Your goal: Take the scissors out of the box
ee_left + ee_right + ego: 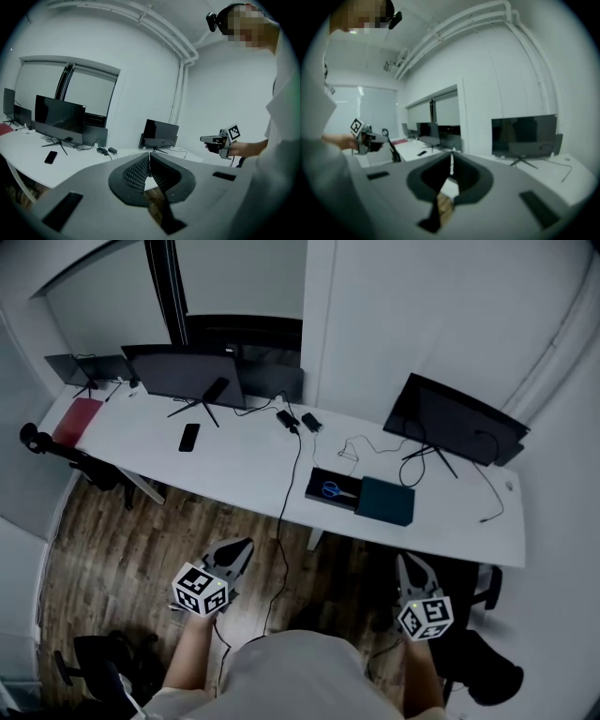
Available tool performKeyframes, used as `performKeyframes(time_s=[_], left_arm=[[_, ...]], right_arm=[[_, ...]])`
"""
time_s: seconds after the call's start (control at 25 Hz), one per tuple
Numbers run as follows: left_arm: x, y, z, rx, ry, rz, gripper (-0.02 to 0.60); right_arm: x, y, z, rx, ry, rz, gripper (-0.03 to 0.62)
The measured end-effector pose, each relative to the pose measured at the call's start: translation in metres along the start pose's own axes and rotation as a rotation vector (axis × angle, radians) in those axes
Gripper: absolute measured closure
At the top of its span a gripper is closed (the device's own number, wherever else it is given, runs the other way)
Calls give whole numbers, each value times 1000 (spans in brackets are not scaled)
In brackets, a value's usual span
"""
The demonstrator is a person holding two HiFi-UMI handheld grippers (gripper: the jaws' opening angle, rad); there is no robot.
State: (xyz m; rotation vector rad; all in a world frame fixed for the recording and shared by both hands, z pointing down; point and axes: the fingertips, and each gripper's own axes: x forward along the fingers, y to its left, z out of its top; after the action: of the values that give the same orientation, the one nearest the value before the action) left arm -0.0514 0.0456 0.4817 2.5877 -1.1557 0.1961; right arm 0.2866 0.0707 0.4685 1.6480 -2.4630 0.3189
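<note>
Jaws: both pairs pressed together, nothing between them. Your left gripper [234,554] is at lower left and your right gripper [411,570] at lower right. You hold both low by your body, as you stand off the worktop [234,465].

Scissors [330,489], 1 pair, blue-handled: lying in the open box [314,486], right of centre, with the teal lid [385,501] touching its right side.

Judgement: the approach is not finished. You must spread 1 pair of jaws before reaching in.
</note>
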Motion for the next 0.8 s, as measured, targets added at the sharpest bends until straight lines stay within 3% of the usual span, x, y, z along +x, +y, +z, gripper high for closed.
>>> performKeyframes(time_s=[0.44,0.8], left_arm=[[48,-7,14,4,-4,29,546],[85,16,17,-12,4,24,546]], right_arm=[[35,-34,-5,-13,33,72,560],[71,-51,-4,-26,70,74,560]])
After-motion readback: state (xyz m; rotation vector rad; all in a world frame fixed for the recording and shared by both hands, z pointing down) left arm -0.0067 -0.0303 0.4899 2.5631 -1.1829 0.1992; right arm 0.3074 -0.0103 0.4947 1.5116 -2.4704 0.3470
